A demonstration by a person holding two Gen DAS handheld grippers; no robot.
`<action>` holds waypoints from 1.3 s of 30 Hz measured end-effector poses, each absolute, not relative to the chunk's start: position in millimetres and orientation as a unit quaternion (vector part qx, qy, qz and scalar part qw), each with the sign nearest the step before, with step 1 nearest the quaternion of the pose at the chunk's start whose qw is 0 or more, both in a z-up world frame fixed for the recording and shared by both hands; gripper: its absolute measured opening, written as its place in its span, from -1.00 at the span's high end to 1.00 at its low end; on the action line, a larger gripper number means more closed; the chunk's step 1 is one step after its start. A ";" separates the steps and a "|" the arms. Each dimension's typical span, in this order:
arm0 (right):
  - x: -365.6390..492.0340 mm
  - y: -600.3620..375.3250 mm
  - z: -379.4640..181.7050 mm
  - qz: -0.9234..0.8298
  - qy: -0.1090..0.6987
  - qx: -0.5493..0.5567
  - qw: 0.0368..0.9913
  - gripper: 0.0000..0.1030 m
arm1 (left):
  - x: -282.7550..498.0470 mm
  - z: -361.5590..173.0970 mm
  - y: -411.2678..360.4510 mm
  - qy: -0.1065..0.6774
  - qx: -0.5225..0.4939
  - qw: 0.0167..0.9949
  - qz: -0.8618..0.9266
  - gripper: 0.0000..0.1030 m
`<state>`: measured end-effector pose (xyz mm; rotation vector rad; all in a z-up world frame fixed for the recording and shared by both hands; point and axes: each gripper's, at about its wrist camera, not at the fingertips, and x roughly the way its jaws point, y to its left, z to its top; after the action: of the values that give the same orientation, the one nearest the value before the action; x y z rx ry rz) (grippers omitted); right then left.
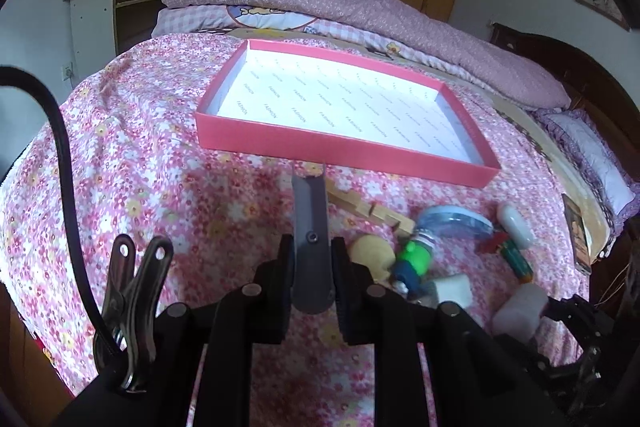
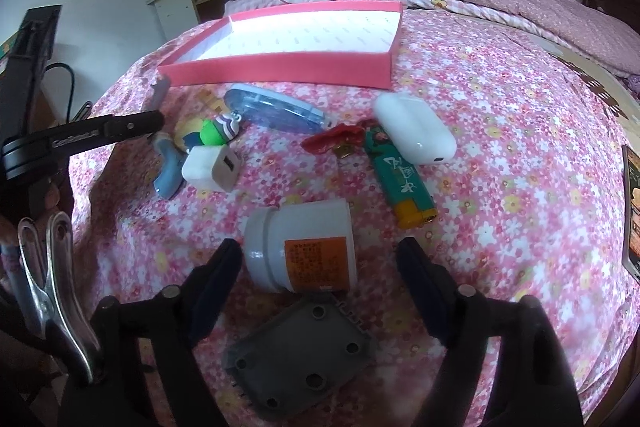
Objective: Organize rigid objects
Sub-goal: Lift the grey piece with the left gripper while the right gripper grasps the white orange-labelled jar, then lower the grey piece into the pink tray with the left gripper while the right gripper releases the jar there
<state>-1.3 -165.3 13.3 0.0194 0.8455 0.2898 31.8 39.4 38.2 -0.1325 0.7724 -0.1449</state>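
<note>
A shallow pink box point(image 1: 344, 155) with a white printed floor lies on the flowered bedspread; it also shows in the right wrist view point(image 2: 280, 69). My left gripper point(image 1: 312, 259) is shut on a grey flat tool point(image 1: 310, 211) and holds it just before the box's near wall. My right gripper point(image 2: 320, 259) is open around a white jar point(image 2: 302, 243) with an orange label, lying on its side. A grey plastic plate point(image 2: 300, 351) lies under the right gripper. A green lighter point(image 2: 400, 175), a white case point(image 2: 416, 131) and a white charger cube point(image 2: 212, 167) lie beyond.
A blue clear case point(image 2: 276, 109), a green toy figure point(image 2: 216, 133), a red trinket point(image 2: 340, 139) and a wooden piece point(image 1: 368, 207) lie between the grippers and the box. A folded pink quilt point(image 1: 360, 11) lies behind the box. A phone point(image 2: 632, 211) lies at the right edge.
</note>
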 end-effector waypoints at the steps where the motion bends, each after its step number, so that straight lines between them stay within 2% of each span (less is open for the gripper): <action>1: -1.7 -165.8 13.9 0.137 0.407 0.009 0.903 -0.27 | 29.6 39.0 38.6 0.375 -0.064 0.922 -0.072 0.65; 2: -2.2 -166.3 14.8 0.139 0.405 0.009 0.903 0.01 | 28.2 39.9 37.6 0.374 -0.065 0.922 -0.074 0.65; 4: -2.7 -167.6 17.1 0.143 0.404 0.015 0.903 0.07 | 24.9 41.6 36.7 0.372 -0.065 0.923 -0.077 0.65; 19: 7.0 -167.4 45.2 0.166 0.389 0.027 0.906 0.08 | 30.7 66.8 34.2 0.357 -0.059 0.928 -0.084 0.65; 30: 63.3 -166.4 71.4 0.165 0.379 0.057 0.909 0.08 | 87.3 88.5 25.7 0.343 -0.044 0.935 -0.074 0.65; 39: 115.2 -159.4 70.5 0.147 0.386 0.063 0.908 0.08 | 138.7 75.6 24.7 0.363 -0.048 0.929 -0.050 0.65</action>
<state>115.2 -159.4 70.5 0.1308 0.7972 0.3037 138.7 24.7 75.6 -0.0990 0.7437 -0.1016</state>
